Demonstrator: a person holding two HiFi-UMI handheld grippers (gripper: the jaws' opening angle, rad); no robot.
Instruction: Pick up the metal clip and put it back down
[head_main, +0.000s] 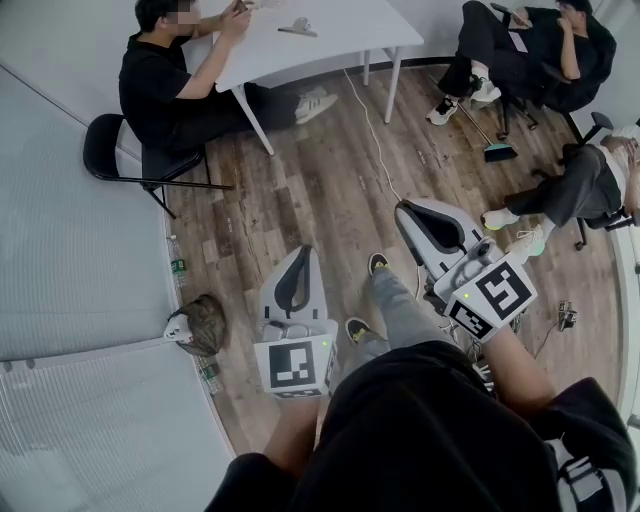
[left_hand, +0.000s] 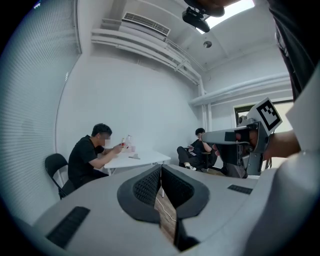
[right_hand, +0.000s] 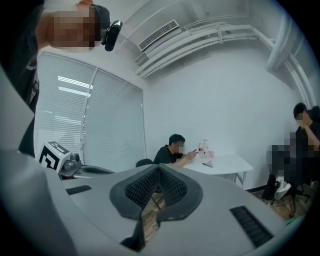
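The metal clip (head_main: 297, 28) lies on the white table (head_main: 340, 40) across the room, far from both grippers. It shows as a small grey shape on the tabletop in the left gripper view (left_hand: 134, 157) and the right gripper view (right_hand: 208, 163). I stand on the wood floor with both grippers held at waist height and pointed toward the table. My left gripper (head_main: 302, 252) is shut with nothing in it, and its pads meet in its own view (left_hand: 161, 167). My right gripper (head_main: 406, 208) is likewise shut and empty (right_hand: 158, 170).
A person (head_main: 165, 75) sits on a black chair (head_main: 105, 150) at the table's left side. Two more people (head_main: 520, 50) sit at the right. A white cable (head_main: 375, 140) runs across the floor. A bag (head_main: 203, 322) and bottles (head_main: 178, 266) lie by the left wall.
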